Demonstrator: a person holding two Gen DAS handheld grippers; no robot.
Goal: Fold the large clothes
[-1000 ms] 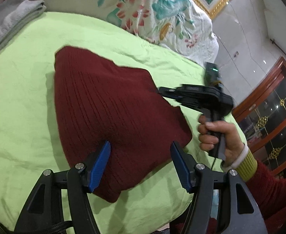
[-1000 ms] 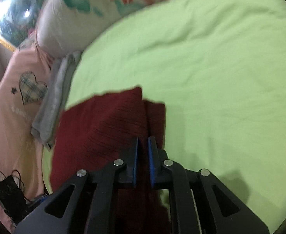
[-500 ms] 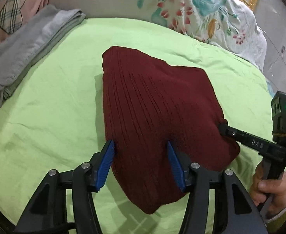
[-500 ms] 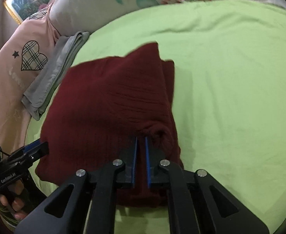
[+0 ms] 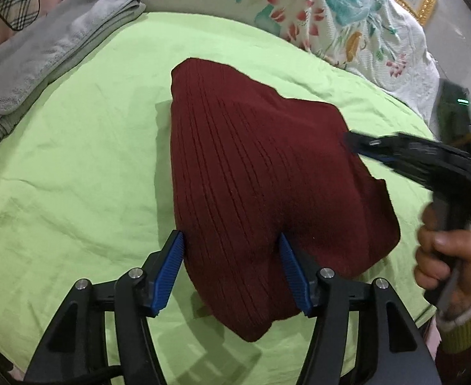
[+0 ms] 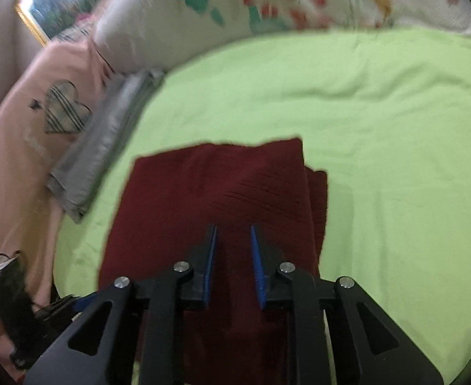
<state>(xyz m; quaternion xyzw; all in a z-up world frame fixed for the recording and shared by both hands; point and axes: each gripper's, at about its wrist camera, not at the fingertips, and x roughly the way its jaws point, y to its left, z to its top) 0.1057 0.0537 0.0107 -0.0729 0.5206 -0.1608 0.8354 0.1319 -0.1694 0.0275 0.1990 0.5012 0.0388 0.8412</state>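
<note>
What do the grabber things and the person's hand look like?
Each gripper, left and right, has a black frame with triangular cut-outs, silver round screws, and two blue ribbed pads. A black cable trails below the left one. The right hand is bare, with a white cuff and a yellow-green ribbed sleeve.

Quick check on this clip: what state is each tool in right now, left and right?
Left tool: open, holding nothing, over the folded dark red knitted sweater.
Right tool: open, holding nothing, above the sweater.
</note>
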